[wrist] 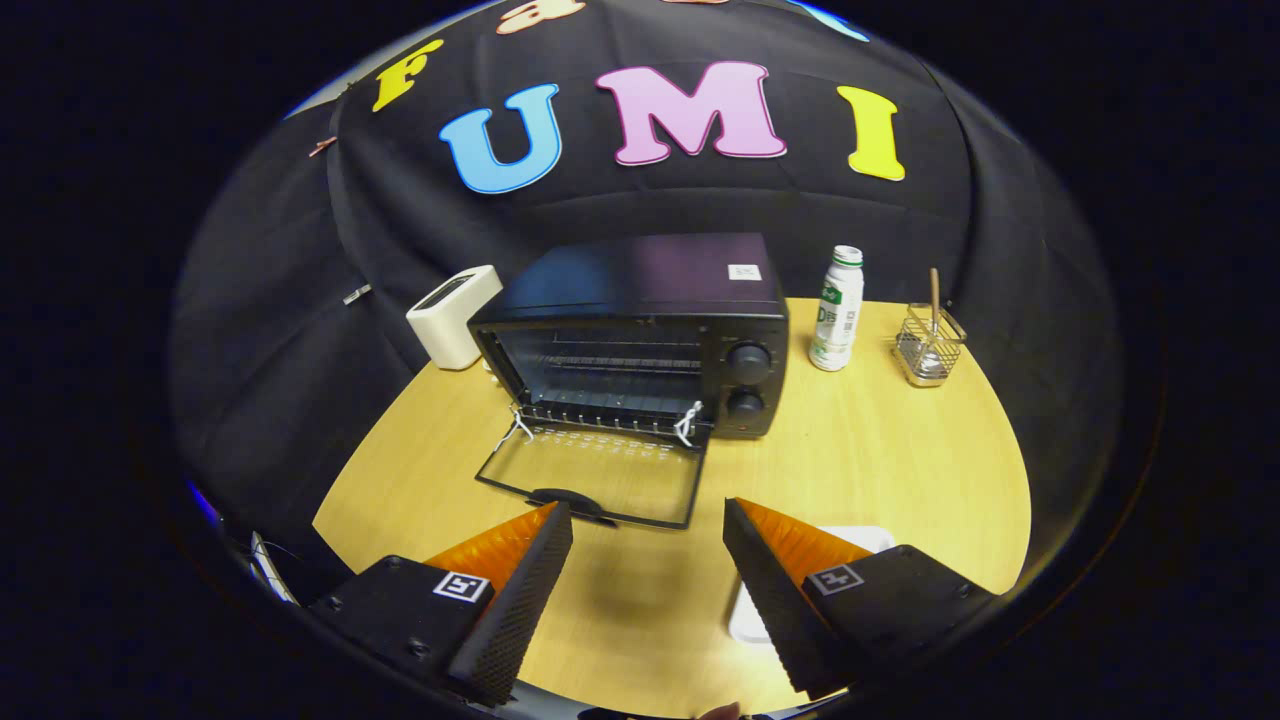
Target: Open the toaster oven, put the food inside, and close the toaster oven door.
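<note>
In the gripper view, the toaster oven sat at the centre of the frame on the round wooden table, its glass door already folded down flat onto the tabletop toward the camera. That left the cavity open, with the wire rack bare inside; no food lay in it. The door's handle lay just ahead of the left finger.

At the bottom of the frame the gripper had its fingers spread wide apart, with only bare table between them. They gripped nothing. My reading is that they were opened like this to be ready for the food.

A white tray lay at lower right, mostly hidden under the right finger; whether it carried the food could not be told. That seemed the likeliest place for it, so the loading step looked not yet begun.

Left of the oven, a white toaster stood against the cloth wall. Right of the oven stood an upright white bottle with a green cap, and farther right a wire basket held a stick-like utensil leaning upright. All three stood clear of the door's swing, probably on purpose.
</note>
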{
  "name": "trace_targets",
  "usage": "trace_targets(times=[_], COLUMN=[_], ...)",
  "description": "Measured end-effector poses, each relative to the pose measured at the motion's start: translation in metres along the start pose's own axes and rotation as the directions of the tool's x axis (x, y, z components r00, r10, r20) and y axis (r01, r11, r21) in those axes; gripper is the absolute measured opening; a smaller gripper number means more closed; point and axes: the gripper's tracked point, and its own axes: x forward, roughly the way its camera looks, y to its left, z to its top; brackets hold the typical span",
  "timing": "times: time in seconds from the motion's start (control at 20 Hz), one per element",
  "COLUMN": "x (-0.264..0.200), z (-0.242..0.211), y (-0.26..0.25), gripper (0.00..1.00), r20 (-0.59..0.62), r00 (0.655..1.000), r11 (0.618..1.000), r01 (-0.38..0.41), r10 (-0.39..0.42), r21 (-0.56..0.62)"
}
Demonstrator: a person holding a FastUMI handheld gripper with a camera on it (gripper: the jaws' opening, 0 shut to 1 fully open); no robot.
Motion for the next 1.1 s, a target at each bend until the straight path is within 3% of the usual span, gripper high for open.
trace_targets(times=[0.4,0.7,0.85,0.95,1.05,1.1], x=[-0.012,0.009,0.023,0.03,0.039,0.04], z=[-0.041,-0.096,-0.131,-0.152,-0.159,-0.164], y=[-0.122,-0.189,-0.204,-0.211,-0.211,-0.211], gripper=[0.99,1.0,0.99,0.86,0.57,0.57], r20=[-0.23,-0.429,-0.53,-0.585,-0.612,-0.624], r00=[0.972,0.9,0.846,0.809,0.79,0.781], r11=[0.998,0.989,0.983,0.98,0.973,0.972], r01=[0.06,0.119,0.146,0.161,0.164,0.167], r10=[-0.054,-0.072,-0.064,-0.061,-0.033,-0.029], r21=[0.021,0.083,0.114,0.12,0.16,0.164])
